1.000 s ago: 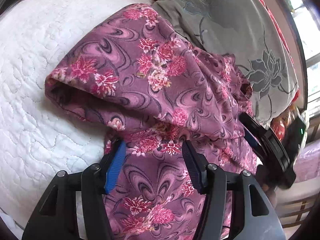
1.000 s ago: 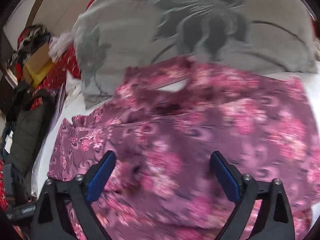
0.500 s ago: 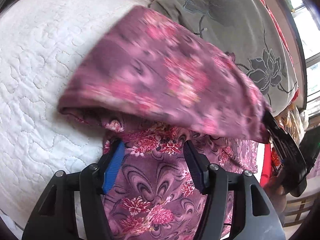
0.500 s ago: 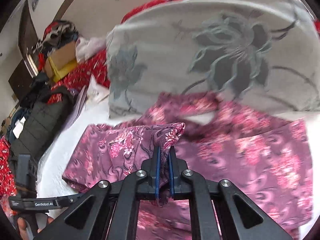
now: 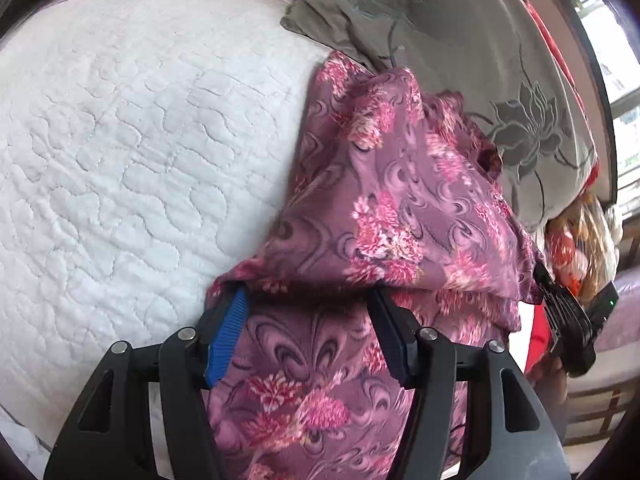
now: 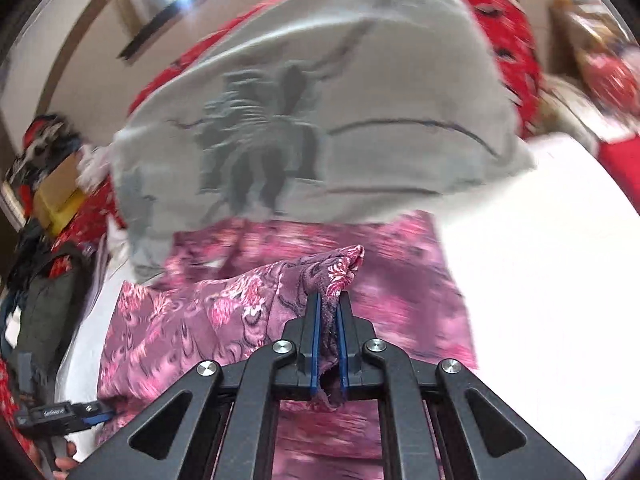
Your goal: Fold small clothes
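Pinching a bunched edge of the purple floral garment [image 6: 224, 320], the right gripper [image 6: 329, 344] has its blue-padded fingers [image 6: 315, 340] pressed nearly together with a wad of cloth squeezed between them, a tuft poking out past the tips and a frayed bit hanging below. That tight bite looks chosen so the thin fabric cannot slip while the lifted edge is carried across the rest of the piece, which reads as the fold in hand.

The garment lies on the bed's white quilted cover [image 5: 132, 152], close against a grey pillow with a dark flower print [image 5: 500, 92]. In the left wrist view a raised flap of it arches over the flat lower layer, and its far corner runs off to the right gripper at the frame's right edge.

The left gripper [image 5: 308, 332] sits low on the flat part of the garment with its fingers [image 5: 226, 340] spread, cloth lying between them; whether the pads press on it cannot be told, so it counts as open. My guess is that it rests there to pin or steady the bottom layer so the fold does not drag the whole piece along

Red patterned bedding [image 6: 504, 44] shows behind the pillow
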Demonstrator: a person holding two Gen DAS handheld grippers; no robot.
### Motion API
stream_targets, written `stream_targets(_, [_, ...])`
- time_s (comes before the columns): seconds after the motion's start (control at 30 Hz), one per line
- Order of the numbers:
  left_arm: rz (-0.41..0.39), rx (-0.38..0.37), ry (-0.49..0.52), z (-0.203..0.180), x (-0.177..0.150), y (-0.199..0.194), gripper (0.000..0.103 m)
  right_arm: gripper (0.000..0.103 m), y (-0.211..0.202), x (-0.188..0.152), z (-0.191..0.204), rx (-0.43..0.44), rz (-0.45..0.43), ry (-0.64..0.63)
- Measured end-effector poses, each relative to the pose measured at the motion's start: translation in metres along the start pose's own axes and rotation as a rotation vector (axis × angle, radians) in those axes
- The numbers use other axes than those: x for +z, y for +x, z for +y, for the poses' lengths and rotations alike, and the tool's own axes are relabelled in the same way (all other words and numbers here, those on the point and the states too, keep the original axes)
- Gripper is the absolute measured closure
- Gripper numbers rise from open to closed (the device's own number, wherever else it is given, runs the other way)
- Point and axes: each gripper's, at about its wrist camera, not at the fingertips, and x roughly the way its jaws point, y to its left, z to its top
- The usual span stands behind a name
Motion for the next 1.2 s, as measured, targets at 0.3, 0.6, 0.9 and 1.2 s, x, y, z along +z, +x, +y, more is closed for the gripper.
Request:
stream_targets(0.3, [0.032,-0.096,0.065,-0.018,-0.012,-0.017,0.043,0.096,0.014,-0.017,-0.035,-0.036,0.093,0.077])
stream_targets(0.6, [-0.012,0.090,0.212,-0.059,0.021,0.004,0.043,0.096,0.029,-0.017,-0.043,-0.007,0.195,0.100])
stream_targets(0.9, [0.051,0.225,0.310,-0.074,0.015,0.024,0.042,0.089,0.030,-0.005,-0.035,-0.125,0.281,-0.039])
stream_targets(1.2, [0.091,0.208,0.361,-0.082,-0.029,0.032,0.041,0.081,0.006,-0.040,-0.017,-0.035,0.387,-0.172])
